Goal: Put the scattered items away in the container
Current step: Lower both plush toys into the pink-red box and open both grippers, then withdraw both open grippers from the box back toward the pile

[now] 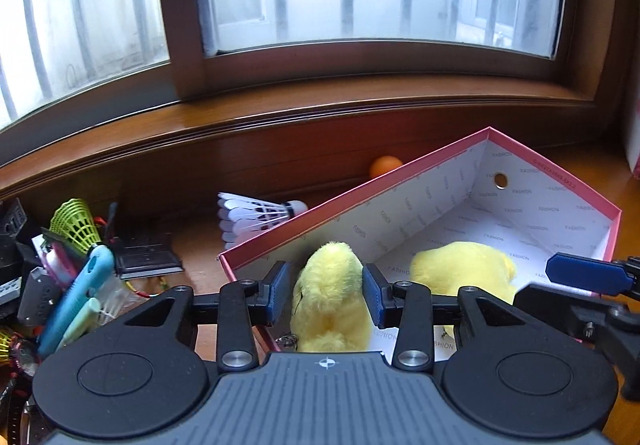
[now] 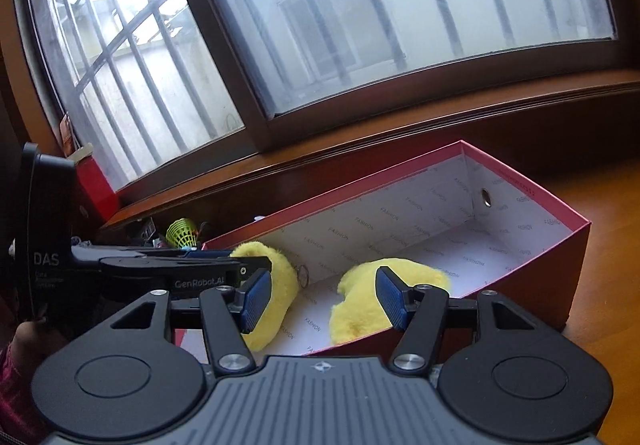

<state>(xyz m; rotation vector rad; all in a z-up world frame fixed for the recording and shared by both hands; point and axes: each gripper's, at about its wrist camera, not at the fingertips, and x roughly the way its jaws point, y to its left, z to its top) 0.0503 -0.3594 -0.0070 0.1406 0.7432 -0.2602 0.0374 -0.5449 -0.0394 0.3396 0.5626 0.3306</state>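
- Two yellow plush toys: one at lower centre of the left wrist view, between blue pads; another to its right, inside the box.
- One pink box, white-lined, at centre right.
- Two whole shuttlecocks: one white at centre, one neon green at left; a sliver of a possible third at the lower left edge.
- One orange ball behind the box rim, centre.
- Two hand-held grippers: left at lower centre, right at lower centre of the right wrist view.
- Clutter at far left too jumbled to count.
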